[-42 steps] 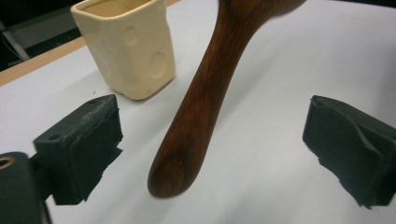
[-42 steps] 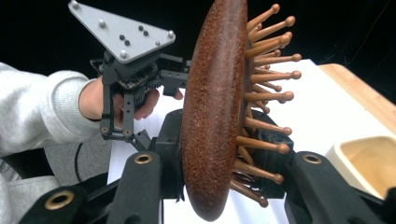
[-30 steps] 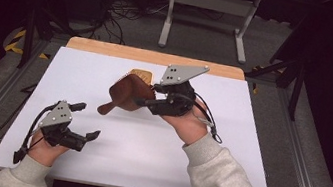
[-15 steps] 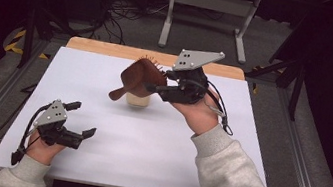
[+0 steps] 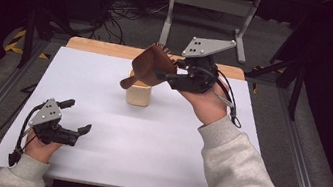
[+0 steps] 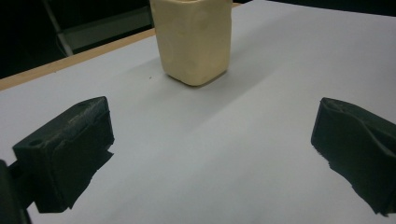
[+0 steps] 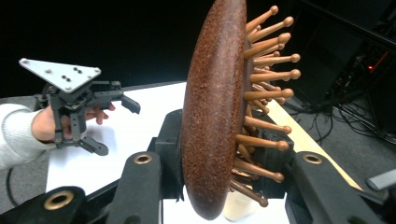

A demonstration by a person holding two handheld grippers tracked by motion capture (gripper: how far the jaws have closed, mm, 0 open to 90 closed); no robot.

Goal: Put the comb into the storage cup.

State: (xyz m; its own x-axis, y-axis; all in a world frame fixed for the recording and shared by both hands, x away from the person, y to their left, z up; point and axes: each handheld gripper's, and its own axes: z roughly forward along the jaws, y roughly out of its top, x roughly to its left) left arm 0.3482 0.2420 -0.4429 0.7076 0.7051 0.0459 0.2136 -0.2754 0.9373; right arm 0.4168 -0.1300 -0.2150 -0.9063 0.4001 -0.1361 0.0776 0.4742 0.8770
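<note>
At the near left edge of the white surface (image 5: 154, 157) we see the left tongs (image 5: 80, 119) resting low, jaws spread wide with nothing between them, aimed toward the cream cup (image 5: 138, 94). Farther in, that cup stands upright mid-surface, well apart from the left tongs. Above and just behind it, we note the right tongs (image 5: 163, 75) lifted off the surface, clamped on the head of a brown wooden hairbrush (image 5: 149, 65), bristle pins facing away from the person, handle angled down-left over the cup.
</note>
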